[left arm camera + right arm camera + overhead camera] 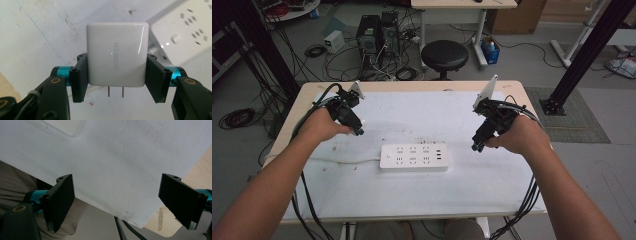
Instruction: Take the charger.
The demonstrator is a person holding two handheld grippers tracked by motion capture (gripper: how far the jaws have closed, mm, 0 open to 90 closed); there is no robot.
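A white rectangular power strip (414, 157) lies flat near the middle of the white sheet (422, 115) covering the wooden table (302, 97), its white cord (344, 160) running off toward nine o'clock. Beyond the table, at twelve o'clock, a round black stool (444, 55) stands on the floor, with two black computer towers (378, 33) and tangled cables at eleven. Nothing lies between either tool and the strip. Left gripper (357, 129), at ten o'clock from the strip: its jaws are clamped on the sides of a white square plastic charger (116, 55), two metal prongs (116, 92) pointing back toward the hand, strip just beyond at two o'clock. Right gripper (477, 145), at two o'clock from the strip: jaws spread wide, holding nothing, above the sheet's edge.
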